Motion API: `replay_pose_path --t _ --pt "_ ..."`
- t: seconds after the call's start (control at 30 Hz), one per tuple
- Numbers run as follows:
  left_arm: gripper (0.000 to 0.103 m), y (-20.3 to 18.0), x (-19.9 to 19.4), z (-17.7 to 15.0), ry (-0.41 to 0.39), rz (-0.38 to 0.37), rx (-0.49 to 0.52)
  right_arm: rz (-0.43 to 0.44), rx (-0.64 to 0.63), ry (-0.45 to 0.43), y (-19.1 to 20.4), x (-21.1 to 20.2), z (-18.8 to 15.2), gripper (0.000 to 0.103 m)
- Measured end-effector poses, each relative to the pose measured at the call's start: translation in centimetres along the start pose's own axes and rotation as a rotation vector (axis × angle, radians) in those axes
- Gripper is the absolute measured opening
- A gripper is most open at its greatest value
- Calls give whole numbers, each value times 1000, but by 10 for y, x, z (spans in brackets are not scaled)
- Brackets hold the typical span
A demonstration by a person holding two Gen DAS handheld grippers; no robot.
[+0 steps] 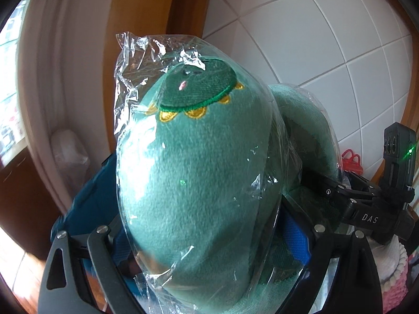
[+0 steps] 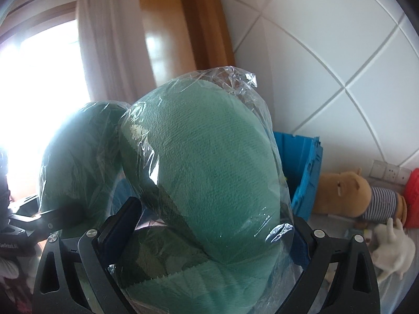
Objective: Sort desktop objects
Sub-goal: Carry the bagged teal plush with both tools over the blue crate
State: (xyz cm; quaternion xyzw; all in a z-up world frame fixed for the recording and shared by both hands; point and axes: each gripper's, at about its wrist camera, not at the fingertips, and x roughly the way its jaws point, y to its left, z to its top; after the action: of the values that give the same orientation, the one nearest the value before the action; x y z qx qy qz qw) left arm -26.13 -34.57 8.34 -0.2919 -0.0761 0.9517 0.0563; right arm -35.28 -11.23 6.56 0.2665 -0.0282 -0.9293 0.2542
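The green plush neck pillow [image 1: 199,172], sealed in a clear plastic bag [image 1: 133,60], fills both views and is held up in the air in front of the tiled wall [image 1: 327,39], one arm of its U in each pair of tongs. Behind it sits the blue crate [image 2: 303,172], which I judge to be where it is headed.

To do this carry well, both hands should travel together at one pace, so the U is neither stretched nor twisted. The film is slippery, so the squeeze has to bite into the stuffing rather than just the loose plastic. Lower it over the crate's opening before either side lets go, and release both sides together so it does not swing.

The left tongs [image 1: 209,243] are spread wide around the arm with the embroidered dark green patch [image 1: 201,83], pinching it on both flanks. The right tongs [image 2: 217,238] are likewise wide apart and clamp the plain arm, the plush bulging above the pads.

Smaller things lie off to the side on the desk [image 2: 345,225]: a brown plush in a striped shirt [image 2: 361,196], a white plush [image 2: 392,248] just in front of it, and a red object [image 1: 352,161]
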Motion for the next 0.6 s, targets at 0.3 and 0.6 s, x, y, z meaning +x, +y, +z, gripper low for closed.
replay_pose_path --t 0.3,0.6 --pt "95 50 115 92 59 -164 78 -150 123 -20 -22 78 61 99" --pt "95 77 262 146 206 -230 64 -250 252 59 -78 186 106 98"
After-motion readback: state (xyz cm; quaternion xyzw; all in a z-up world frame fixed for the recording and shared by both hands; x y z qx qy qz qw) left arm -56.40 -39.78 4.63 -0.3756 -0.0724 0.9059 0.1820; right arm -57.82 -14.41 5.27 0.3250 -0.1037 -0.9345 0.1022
